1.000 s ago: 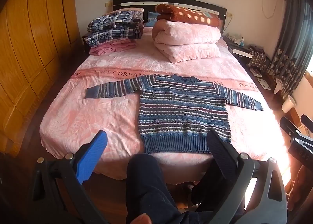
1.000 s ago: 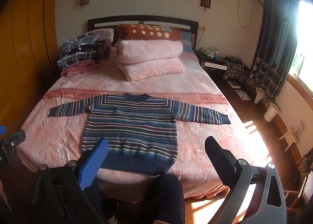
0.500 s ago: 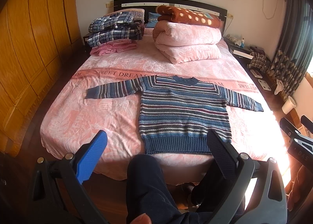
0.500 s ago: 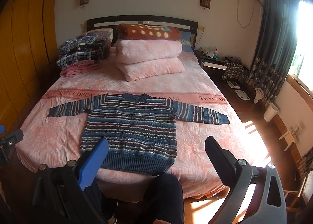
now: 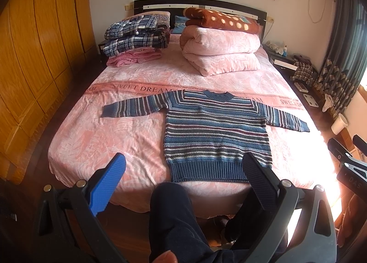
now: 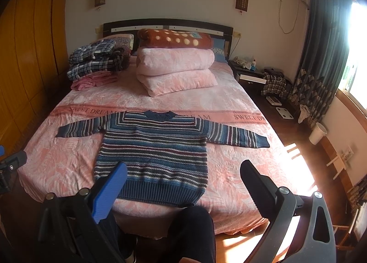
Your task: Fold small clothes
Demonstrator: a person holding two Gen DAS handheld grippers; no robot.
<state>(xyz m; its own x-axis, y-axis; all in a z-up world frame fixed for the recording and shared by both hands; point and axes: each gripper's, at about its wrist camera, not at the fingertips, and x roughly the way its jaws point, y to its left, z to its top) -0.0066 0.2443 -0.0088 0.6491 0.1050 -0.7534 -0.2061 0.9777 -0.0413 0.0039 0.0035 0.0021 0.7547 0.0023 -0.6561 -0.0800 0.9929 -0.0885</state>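
Note:
A blue striped knit sweater (image 5: 218,134) (image 6: 156,148) lies flat on the pink bed (image 5: 119,125) (image 6: 229,180), front up, both sleeves spread out sideways and its hem toward the foot edge. My left gripper (image 5: 183,164) hangs open above the foot of the bed, short of the hem, holding nothing. My right gripper (image 6: 183,169) is also open and empty, hovering near the hem. The right gripper's body (image 5: 348,162) shows at the right edge of the left wrist view. A person's dark-trousered leg (image 5: 174,219) (image 6: 192,233) is below.
Folded plaid and pink clothes (image 5: 135,38) (image 6: 96,65) are stacked at the head of the bed, left. A folded pink quilt with a brown dotted blanket (image 5: 220,42) (image 6: 176,65) sits beside them. A wooden wardrobe (image 5: 34,61) lines the left; a nightstand (image 6: 252,77), curtain and window stand right.
Both views have risen and drifted back very slightly; the sweater sits a little lower in the frames. Both grippers stay open and nothing has been touched.

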